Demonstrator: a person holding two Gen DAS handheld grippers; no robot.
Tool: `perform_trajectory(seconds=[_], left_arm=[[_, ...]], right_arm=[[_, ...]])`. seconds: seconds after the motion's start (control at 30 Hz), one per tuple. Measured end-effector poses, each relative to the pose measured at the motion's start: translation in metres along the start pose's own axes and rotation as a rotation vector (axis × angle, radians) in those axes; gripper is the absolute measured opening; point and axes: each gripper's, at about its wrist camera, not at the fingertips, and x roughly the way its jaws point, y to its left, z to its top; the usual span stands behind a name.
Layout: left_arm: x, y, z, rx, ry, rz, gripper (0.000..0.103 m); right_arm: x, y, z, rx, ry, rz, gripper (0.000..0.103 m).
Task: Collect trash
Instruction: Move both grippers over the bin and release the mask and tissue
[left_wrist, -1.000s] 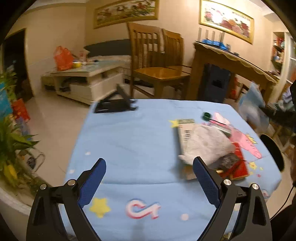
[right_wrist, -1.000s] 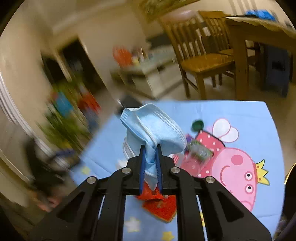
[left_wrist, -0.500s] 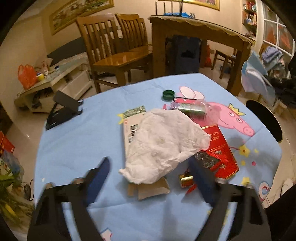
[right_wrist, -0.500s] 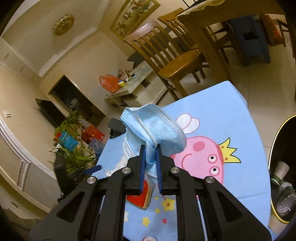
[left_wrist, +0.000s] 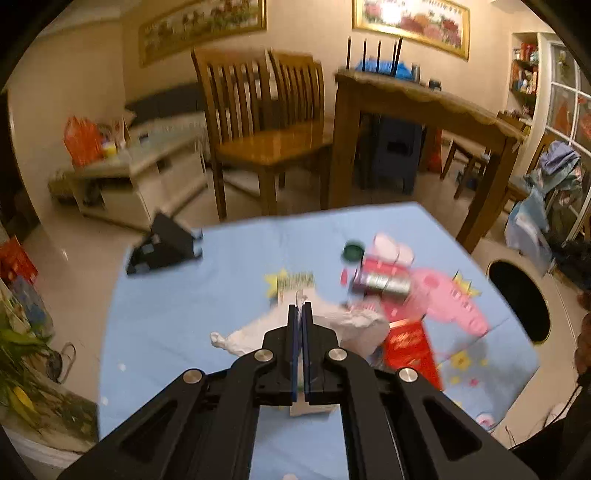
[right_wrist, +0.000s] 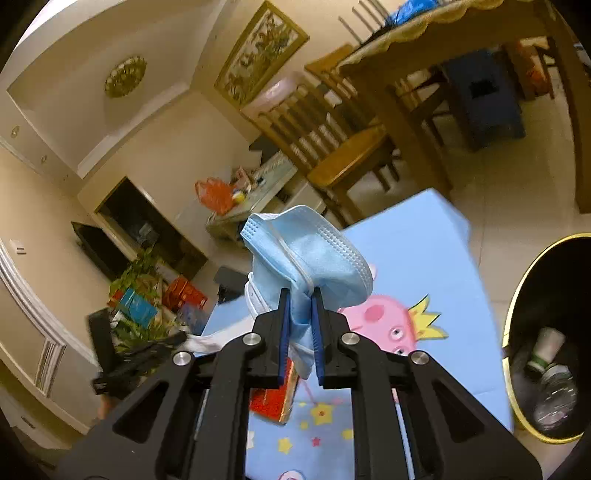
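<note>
My left gripper is closing its jaws, and the pads pinch a crumpled white tissue that pokes out above the fingertips and trails to both sides. The tissue hangs just over the blue tablecloth. Beyond it lie a green cap, a crushed clear bottle, a red packet and a flat box. My right gripper is shut on a folded blue face mask, held above the table's right side. The black bin with a gold rim stands on the floor to its right.
A black phone stand sits on the table's far left corner. Wooden chairs and a wooden table stand behind. The bin holds a bottle and a cup. Plants are at the left.
The left gripper went from wide open to shut on the white tissue and lifted it. The right gripper carried the mask rightward, bringing the bin further into view.
</note>
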Motion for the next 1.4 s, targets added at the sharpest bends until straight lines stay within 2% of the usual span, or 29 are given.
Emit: perform_trajectory(seconds=[0.13, 0.37, 0.53, 0.63, 0.77, 0.83, 0.9, 0.97, 1.0, 1.03, 1.1, 1.17, 1.4], left_arm=[[-0.02, -0.023, 0.017, 0.025, -0.056, -0.016, 0.001], [0.001, -0.086, 0.023, 0.069, -0.011, -0.101, 0.001], [-0.02, -0.143, 0.066, 0.133, -0.103, -0.213, 0.002], [-0.03, -0.186, 0.085, 0.19, -0.142, -0.286, 0.002], [-0.02, -0.241, 0.087, 0.248, -0.128, -0.359, 0.002], [-0.006, -0.271, 0.084, 0.272, -0.097, -0.392, 0.002], [0.004, -0.292, 0.079, 0.291, -0.076, -0.412, 0.002], [0.011, -0.308, 0.075, 0.311, -0.065, -0.42, 0.002], [0.016, -0.318, 0.074, 0.321, -0.058, -0.427, 0.002], [0.02, -0.326, 0.073, 0.33, -0.053, -0.43, 0.002], [0.026, -0.336, 0.072, 0.343, -0.047, -0.432, 0.002], [0.031, -0.342, 0.069, 0.352, -0.041, -0.44, 0.002], [0.047, -0.369, 0.06, 0.403, -0.038, -0.434, 0.002]], right_arm=[[-0.017, -0.022, 0.006, 0.01, -0.025, -0.09, 0.011], [-0.046, -0.093, 0.003, 0.143, -0.006, -0.273, 0.011], [-0.087, -0.119, 0.005, 0.166, -0.09, -0.388, 0.012], [-0.102, -0.138, 0.006, 0.181, -0.098, -0.471, 0.012], [-0.106, -0.171, 0.001, 0.256, -0.046, -0.515, 0.013], [-0.107, -0.183, -0.002, 0.279, -0.028, -0.518, 0.014], [-0.106, -0.192, -0.004, 0.3, -0.009, -0.528, 0.019], [-0.104, -0.2, -0.006, 0.327, 0.018, -0.553, 0.045], [-0.101, -0.199, -0.007, 0.342, 0.022, -0.557, 0.071], [-0.104, -0.203, -0.007, 0.357, 0.018, -0.56, 0.077], [-0.109, -0.206, -0.007, 0.373, 0.002, -0.568, 0.078], [-0.122, -0.21, -0.006, 0.393, -0.04, -0.583, 0.084], [-0.178, -0.215, -0.006, 0.473, -0.248, -0.621, 0.091]])
